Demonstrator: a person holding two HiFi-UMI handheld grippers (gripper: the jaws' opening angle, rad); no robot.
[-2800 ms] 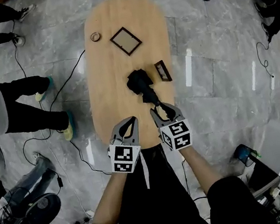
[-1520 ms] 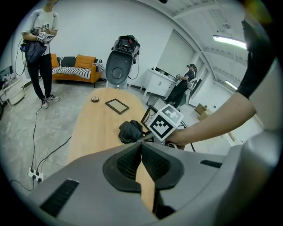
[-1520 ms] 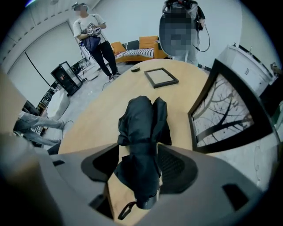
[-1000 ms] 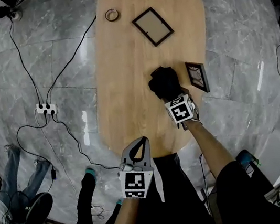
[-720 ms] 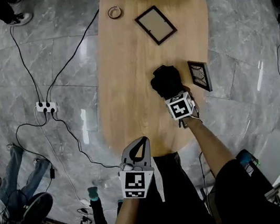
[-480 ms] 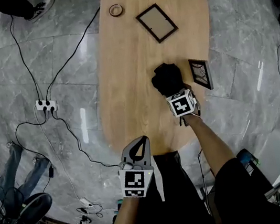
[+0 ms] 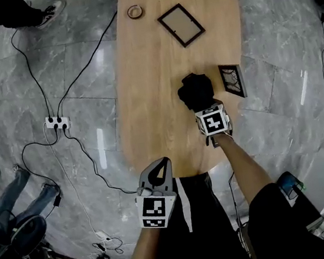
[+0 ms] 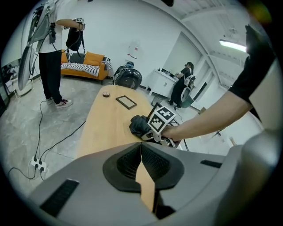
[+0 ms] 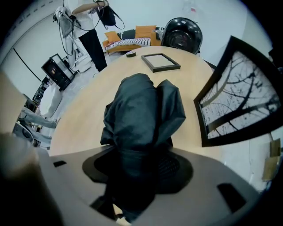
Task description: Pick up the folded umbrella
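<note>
Where the grey marble floor (image 7: 62, 50) spreads under everything, a long oval light-wood bench (image 7: 156, 96) stands with its near end toward the person. On the bench, close to its right edge and not far from the near end, lies the folded black fabric umbrella (image 7: 194, 92), a bunched dark bundle resting on the wood.

Pointing steeply down, the right gripper (image 7: 210, 117) stands over the umbrella's near part. Its fingers are wide apart with the umbrella between them, filling most of the gap in the right gripper view. They have just been closing in on it.

Off the near end of the bench, the left gripper (image 7: 165, 165) hangs in front of the person's body. Its fingers are pressed together and hold nothing.

Toward the far end, a dark rectangular picture frame (image 7: 181, 25) lies flat. A smaller black-framed picture of bare branches (image 7: 232, 80) sits at the right edge, just beside the umbrella. A small roll of tape (image 7: 135, 11) lies near the far-left edge.
</note>
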